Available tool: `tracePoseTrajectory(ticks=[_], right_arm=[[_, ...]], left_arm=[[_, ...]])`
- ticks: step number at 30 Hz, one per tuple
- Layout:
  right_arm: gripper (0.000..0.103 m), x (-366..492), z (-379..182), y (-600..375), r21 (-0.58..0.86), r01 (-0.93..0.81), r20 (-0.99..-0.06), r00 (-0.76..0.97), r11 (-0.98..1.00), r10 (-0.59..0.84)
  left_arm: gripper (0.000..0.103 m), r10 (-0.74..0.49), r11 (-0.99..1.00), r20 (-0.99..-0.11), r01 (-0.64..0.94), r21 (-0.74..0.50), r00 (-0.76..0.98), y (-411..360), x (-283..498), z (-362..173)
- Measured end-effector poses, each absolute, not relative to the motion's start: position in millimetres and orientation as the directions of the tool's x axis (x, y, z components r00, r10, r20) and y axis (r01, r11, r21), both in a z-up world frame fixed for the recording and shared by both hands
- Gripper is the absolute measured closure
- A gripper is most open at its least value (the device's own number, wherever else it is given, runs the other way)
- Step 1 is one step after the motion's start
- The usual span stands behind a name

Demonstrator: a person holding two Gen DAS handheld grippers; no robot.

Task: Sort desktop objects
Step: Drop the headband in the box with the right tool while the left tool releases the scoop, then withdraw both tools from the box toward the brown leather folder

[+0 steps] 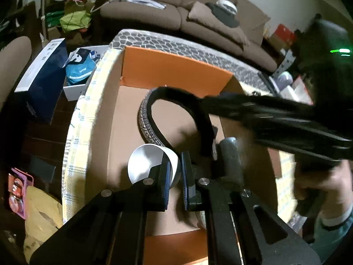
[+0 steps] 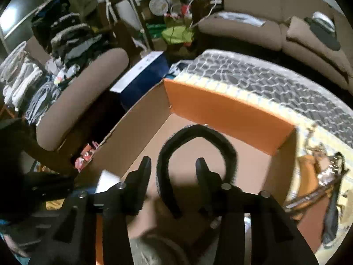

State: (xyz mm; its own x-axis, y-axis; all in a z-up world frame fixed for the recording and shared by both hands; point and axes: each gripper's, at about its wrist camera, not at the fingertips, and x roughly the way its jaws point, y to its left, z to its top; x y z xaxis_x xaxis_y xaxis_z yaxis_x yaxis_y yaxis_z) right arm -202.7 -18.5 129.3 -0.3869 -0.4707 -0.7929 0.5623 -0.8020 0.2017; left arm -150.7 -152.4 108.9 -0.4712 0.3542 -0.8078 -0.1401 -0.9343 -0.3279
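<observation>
A cardboard box (image 1: pixel 176 70) with orange outer faces stands on the table; it also shows in the right wrist view (image 2: pixel 220 108). A black belt (image 1: pixel 154 101) lies curled on the box floor, and shows as a black loop (image 2: pixel 198 132) in the right wrist view. My left gripper (image 1: pixel 175 172) is shut on the rim of a white cup (image 1: pixel 145 161) inside the box. My right gripper (image 2: pixel 173 165) is open above the box, its fingers either side of the belt's loop without touching it. From the left wrist view, the right gripper (image 1: pixel 275 119) reaches in from the right, blurred.
A grey cylindrical object (image 1: pixel 231 154) stands in the box beside the belt. The table wears a checked cloth (image 1: pixel 88 114) and a grey patterned mat (image 2: pixel 275 77). An orange toy and a dark strap (image 2: pixel 326 172) lie right of the box. A brown sofa (image 1: pixel 167 6) stands behind.
</observation>
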Motion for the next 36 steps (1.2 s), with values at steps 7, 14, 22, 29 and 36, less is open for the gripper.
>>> tracePoseTrajectory(ticks=[7, 14, 22, 29, 36], right_arm=[[0.051, -163.6, 152.7, 34.2, 0.182, 0.522, -0.748, -0.477, -0.834, -0.462], [0.049, -138.9, 144.5, 68.7, 0.152, 0.47, -0.757, -0.51, -0.87, -0.408], [0.048, -126.6, 141.0, 108.2, 0.162, 0.408, -0.747, -0.544, -0.899, -0.381], [0.035, -119.4, 162.7, 151.0, 0.168, 0.333, -0.711, -0.611, -0.928, -0.348], [0.022, -117.3, 165.9, 210.3, 0.173, 0.191, -0.711, -0.654, -0.966, -0.257]], left_arm=[[0.094, 0.364, -0.931, -0.807, -0.143, -0.337, -0.465, -141.0, -154.5, 107.4], [0.094, 0.321, -0.947, -0.863, -0.148, -0.286, -0.39, -127.1, -159.6, 86.4], [0.043, 0.273, -0.962, -0.895, -0.123, -0.245, -0.354, -116.6, -157.4, 77.3], [0.03, 0.349, -0.935, -0.82, -0.106, -0.339, -0.453, -126.0, -153.9, 108.4], [0.0, 0.423, -0.899, -0.771, -0.112, -0.424, -0.476, -117.3, -157.0, 118.7]])
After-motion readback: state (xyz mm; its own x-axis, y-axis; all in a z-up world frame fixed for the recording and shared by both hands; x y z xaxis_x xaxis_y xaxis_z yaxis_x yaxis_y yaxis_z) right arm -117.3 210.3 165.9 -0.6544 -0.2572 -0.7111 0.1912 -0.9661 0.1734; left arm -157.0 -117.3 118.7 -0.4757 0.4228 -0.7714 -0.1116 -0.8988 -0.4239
